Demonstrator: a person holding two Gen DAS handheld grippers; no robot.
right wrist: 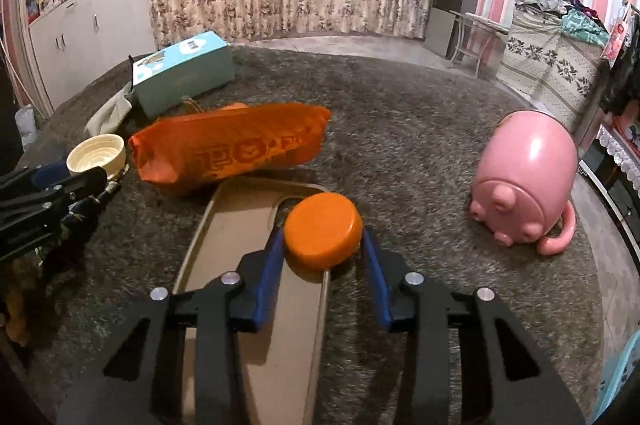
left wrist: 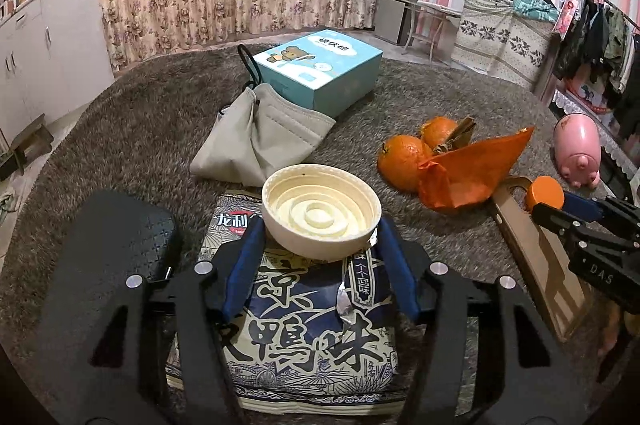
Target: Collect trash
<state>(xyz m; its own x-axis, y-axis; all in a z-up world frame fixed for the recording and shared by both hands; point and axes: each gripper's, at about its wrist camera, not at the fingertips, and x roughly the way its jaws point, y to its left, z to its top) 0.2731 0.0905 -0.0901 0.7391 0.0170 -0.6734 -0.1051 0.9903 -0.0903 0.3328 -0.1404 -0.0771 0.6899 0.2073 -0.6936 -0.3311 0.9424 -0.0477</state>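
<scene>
Left gripper (left wrist: 320, 229): clamped on white cap (left wrist: 320, 209), blue pads against both flanks, hollow ribbed side up.
White cap: light, stiff plastic, smooth rim likely slippery; best taken across the outer wall, as now.
Snack packet (left wrist: 288, 329): directly under the left gripper, blue-and-white foil, flat on the worktop (left wrist: 120, 129); probably thin, crinkly and light, an edge pinch likely needed.
Right gripper (right wrist: 323, 237): clamped on orange cap (right wrist: 322, 231), pads on opposite sides of the rim, held over the tan phone case (right wrist: 256, 289).
Orange cap: small stiff disc, light, glossy; side grip across the wall looks sound, slip possible if the squeeze eases.
Orange wrapper (right wrist: 228, 145): just beyond the case, crumpled, soft, featherweight; a pinch at a fold would suit.
Tangerines (left wrist: 404, 157): beside the wrapper, whole, apparently not trash.
Grey mask (left wrist: 260, 141): mid-worktop, limp cloth, against the teal box (left wrist: 320, 73).
Pink pig mug (right wrist: 528, 181): lying on its side, well apart from the caps.
</scene>
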